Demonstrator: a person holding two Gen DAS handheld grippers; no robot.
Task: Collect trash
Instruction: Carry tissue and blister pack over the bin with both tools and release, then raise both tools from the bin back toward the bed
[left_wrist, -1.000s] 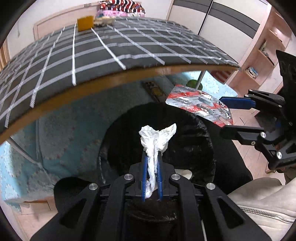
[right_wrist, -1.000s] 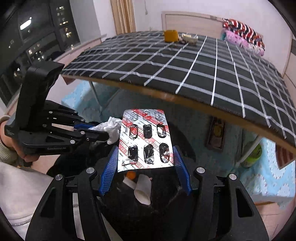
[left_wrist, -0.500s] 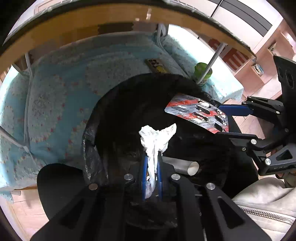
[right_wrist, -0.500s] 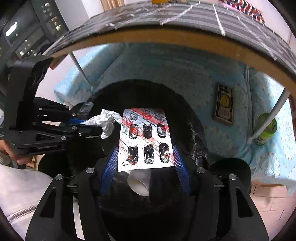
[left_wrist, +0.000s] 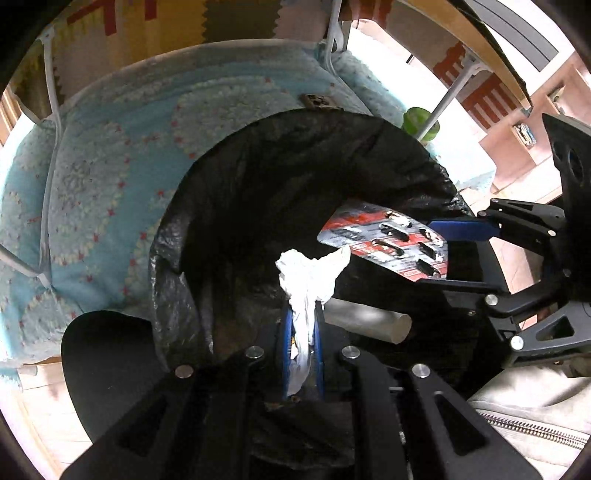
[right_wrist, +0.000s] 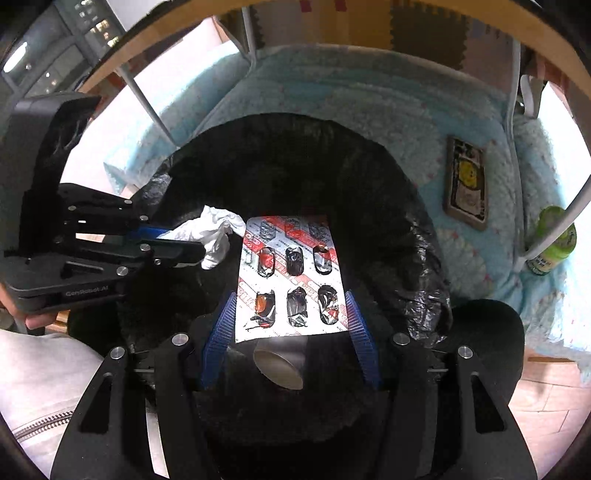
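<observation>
My left gripper (left_wrist: 303, 314) is shut on a crumpled white tissue (left_wrist: 310, 273), which sticks up from between its blue pads. It hangs over the mouth of a bin lined with a black bag (left_wrist: 258, 184). My right gripper (right_wrist: 291, 306) is shut on a silver and red blister pack (right_wrist: 291, 280), gripped by its two long edges, also above the bin's rim (right_wrist: 417, 229). The two grippers sit close together, tissue (right_wrist: 214, 236) just left of the pack. A cardboard tube (right_wrist: 280, 369) lies inside the bin below the pack.
A light blue patterned mat (left_wrist: 110, 166) covers the floor behind the bin, under the table. White table legs (left_wrist: 439, 107) stand there, with a green bottle (right_wrist: 554, 240) beside one. A flat dark card (right_wrist: 465, 188) lies on the mat. A person's pale zipped clothing (left_wrist: 535, 413) is nearby.
Both grippers have sunk from table-top height to just over the bin and tipped further down. The table top has left the view. Tissue and blister pack stay gripped.
</observation>
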